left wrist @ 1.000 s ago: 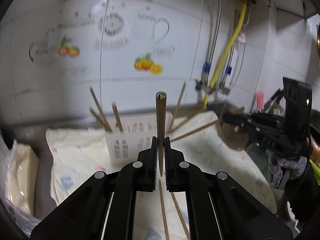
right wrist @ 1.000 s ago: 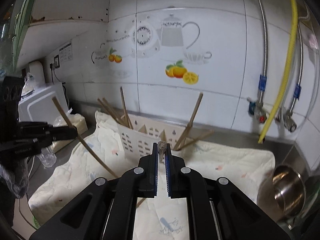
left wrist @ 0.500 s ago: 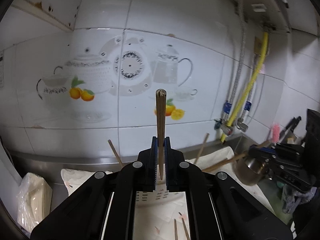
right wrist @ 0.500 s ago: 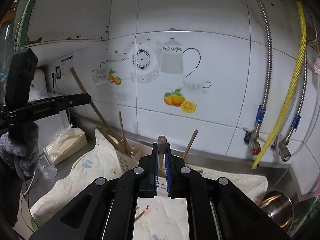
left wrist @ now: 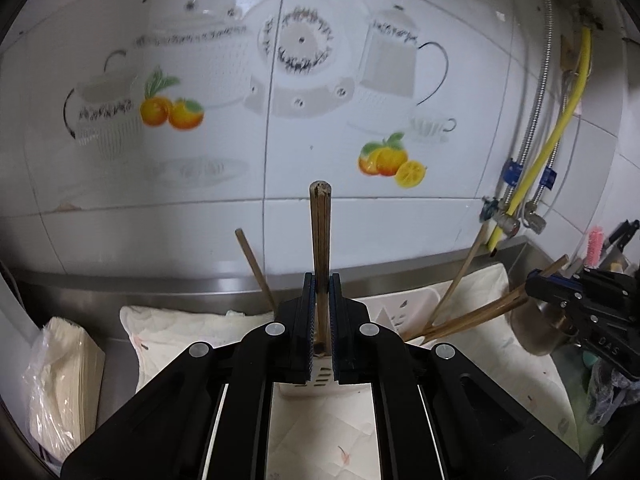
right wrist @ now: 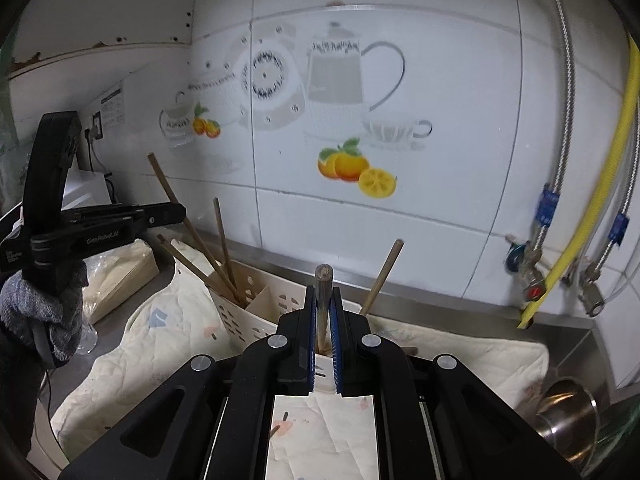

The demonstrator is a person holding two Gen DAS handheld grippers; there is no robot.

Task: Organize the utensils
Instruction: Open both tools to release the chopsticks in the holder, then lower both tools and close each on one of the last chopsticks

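Both black tongs are raised in front of the white tiled wall with its teapot and orange decals, each clamped on a chopstick. The left tongs pinch a long brown wooden chopstick near its lower part, so that most of it rises upright past the tips toward the wall; from the right-hand camera the same tongs show at the left edge, held in a grey knitted glove, with the chopstick slanting up and down through their tips. The right tongs are shut on a shorter-looking brown chopstick, only its rounded end standing above the blue-edged pads. Below both sits a cream perforated plastic utensil basket on a pale quilted cloth spread over the steel tabletop. Several more wooden chopsticks lean in the basket's left compartment, and one stands tilted further right. To the right, a yellow hose and braided metal pipes run down the wall, and a small steel pot rests at the cloth's right edge. A plastic-wrapped stack of pale sheets lies left of the cloth.
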